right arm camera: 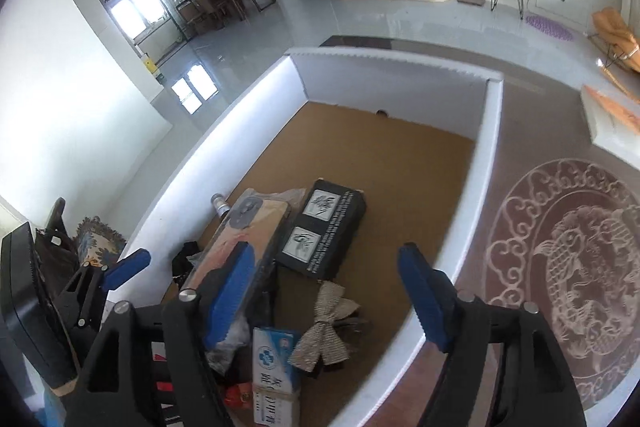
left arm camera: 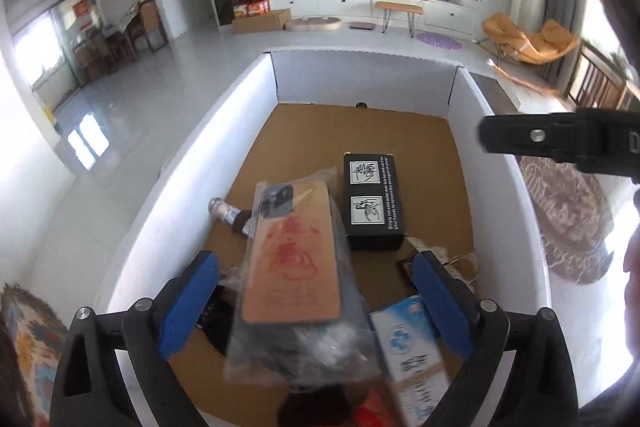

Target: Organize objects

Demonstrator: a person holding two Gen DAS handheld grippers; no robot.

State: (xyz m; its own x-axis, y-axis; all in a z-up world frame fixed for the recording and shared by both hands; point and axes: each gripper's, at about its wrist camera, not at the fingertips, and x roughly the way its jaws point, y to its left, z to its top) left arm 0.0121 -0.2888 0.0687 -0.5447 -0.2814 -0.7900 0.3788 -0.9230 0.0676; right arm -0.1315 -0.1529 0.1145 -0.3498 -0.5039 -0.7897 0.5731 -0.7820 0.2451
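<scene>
Blue pads on the left claw (left arm camera: 316, 311) stand wide apart over the near end of the white-walled cardboard box (left arm camera: 224, 131), with a clear plastic bag holding a tan printed card (left arm camera: 294, 267) lying between them; the pads do not appear to press on it, so it reads as released, or not yet taken, rather than gripped. Just right of that claw sits a white-and-blue medicine box (left arm camera: 408, 343), and beyond its tips a black carton with two picture labels (left arm camera: 372, 203) lies flat on the brown floor of the box. A small silver-capped bottle (left arm camera: 224, 211) pokes out from under the bag on the left.

The right claw (right arm camera: 324, 295) is likewise spread and holds nothing, hovering over the same pile; a woven burlap bow (right arm camera: 326, 327) lies below its open gap. The goods are crowded at the near end, probably because that is the easiest reach, leaving the far floor bare. Outside the wall, to the right, is the desk (right arm camera: 560, 267) with its carved fish medallion.
</scene>
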